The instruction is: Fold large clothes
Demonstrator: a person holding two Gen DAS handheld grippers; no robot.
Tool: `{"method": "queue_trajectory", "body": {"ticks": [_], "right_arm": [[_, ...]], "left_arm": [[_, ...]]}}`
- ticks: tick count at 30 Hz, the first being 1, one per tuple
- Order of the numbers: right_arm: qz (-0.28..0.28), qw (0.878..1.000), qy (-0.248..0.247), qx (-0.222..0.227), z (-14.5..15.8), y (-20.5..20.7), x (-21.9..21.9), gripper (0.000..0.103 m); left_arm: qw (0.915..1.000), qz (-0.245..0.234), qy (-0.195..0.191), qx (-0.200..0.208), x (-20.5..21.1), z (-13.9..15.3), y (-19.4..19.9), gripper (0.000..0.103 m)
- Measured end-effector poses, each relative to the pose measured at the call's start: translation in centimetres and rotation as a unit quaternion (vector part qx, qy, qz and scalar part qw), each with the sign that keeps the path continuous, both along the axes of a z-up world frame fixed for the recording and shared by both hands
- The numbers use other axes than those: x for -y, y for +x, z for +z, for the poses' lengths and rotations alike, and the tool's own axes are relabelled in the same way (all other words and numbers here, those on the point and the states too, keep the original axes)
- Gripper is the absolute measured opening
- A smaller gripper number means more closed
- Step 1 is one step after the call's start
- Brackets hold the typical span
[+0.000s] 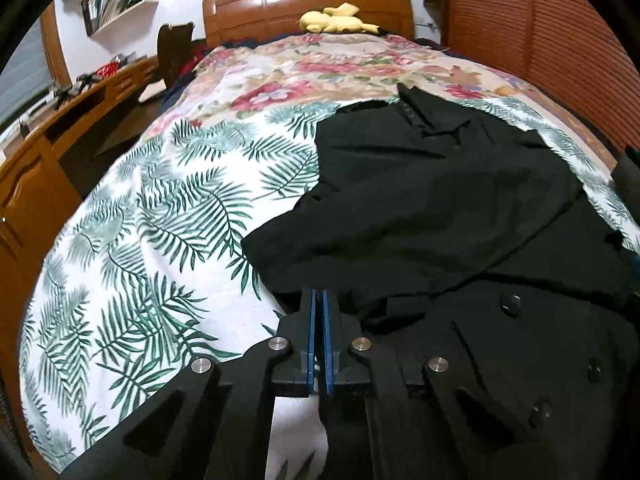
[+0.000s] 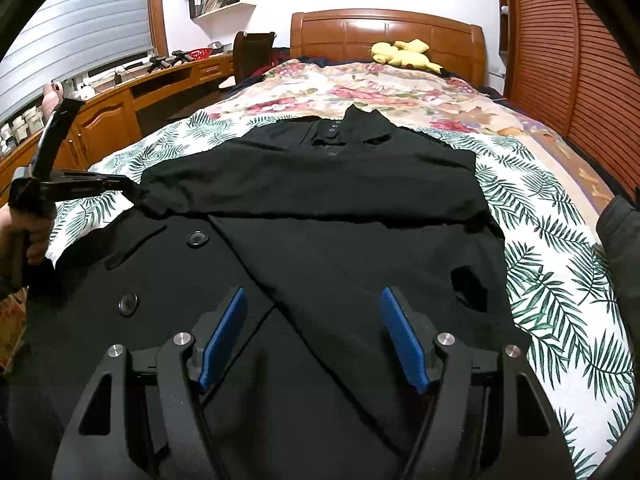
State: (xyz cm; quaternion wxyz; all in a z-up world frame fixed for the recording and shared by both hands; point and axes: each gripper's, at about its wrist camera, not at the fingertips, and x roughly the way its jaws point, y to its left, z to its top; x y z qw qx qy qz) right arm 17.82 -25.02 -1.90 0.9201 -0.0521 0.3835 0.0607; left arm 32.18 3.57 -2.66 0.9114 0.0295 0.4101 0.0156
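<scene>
A large black coat with round buttons (image 2: 280, 280) lies spread on the bed, and it also shows in the left wrist view (image 1: 460, 240). A black polo shirt (image 2: 320, 168) lies beyond it, collar toward the headboard. My left gripper (image 1: 319, 300) has its blue pads pressed together at the coat's left edge; the right wrist view shows its tips (image 2: 136, 194) at the dark cloth where shirt sleeve and coat meet. My right gripper (image 2: 312, 300) is open and empty, hovering over the coat's near part.
The bed carries a palm-leaf sheet (image 2: 560, 280) and a floral cover (image 2: 380, 88). A yellow plush toy (image 2: 404, 54) lies by the wooden headboard (image 2: 384, 32). A wooden desk (image 2: 120, 96) runs along the left. A slatted wooden wardrobe (image 2: 580, 60) stands right.
</scene>
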Motion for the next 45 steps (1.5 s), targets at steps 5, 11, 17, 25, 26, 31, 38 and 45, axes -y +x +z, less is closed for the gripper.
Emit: {"method": "queue_trajectory", "body": {"ticks": [5, 11, 17, 25, 26, 31, 38, 45], "right_arm": [[-0.006, 1.0, 0.004, 0.003, 0.3, -0.1, 0.7, 0.07], [-0.011, 1.0, 0.011, 0.008, 0.8, -0.2, 1.4, 0.07], [-0.015, 1.0, 0.014, 0.011, 1.0, -0.4, 2.1, 0.07], [-0.016, 1.0, 0.014, 0.008, 1.0, -0.4, 2.3, 0.07], [-0.016, 1.0, 0.013, 0.008, 1.0, -0.4, 2.3, 0.07], [-0.01, 1.0, 0.009, 0.002, 0.7, -0.1, 1.8, 0.07], [0.008, 1.0, 0.005, -0.008, -0.2, 0.1, 0.1, 0.07], [0.023, 1.0, -0.006, -0.019, -1.5, -0.3, -1.5, 0.07]], "left_arm": [[0.9992, -0.027, 0.007, 0.027, 1.5, 2.2, -3.4, 0.002], [0.9962, -0.061, -0.006, 0.063, 3.5, 4.4, -8.7, 0.002], [0.9931, -0.089, -0.022, 0.072, 4.7, 4.4, -13.1, 0.002], [0.9912, -0.103, -0.036, 0.075, 4.9, 4.2, -16.5, 0.002], [0.9915, -0.1, -0.032, 0.078, 5.0, 4.1, -16.9, 0.002], [0.9923, -0.087, -0.029, 0.083, 5.1, 3.8, -18.3, 0.002], [0.9933, -0.064, -0.037, 0.089, 4.1, 2.9, -19.8, 0.006], [0.9946, -0.046, -0.038, 0.084, 3.1, 1.5, -20.1, 0.041]]}}
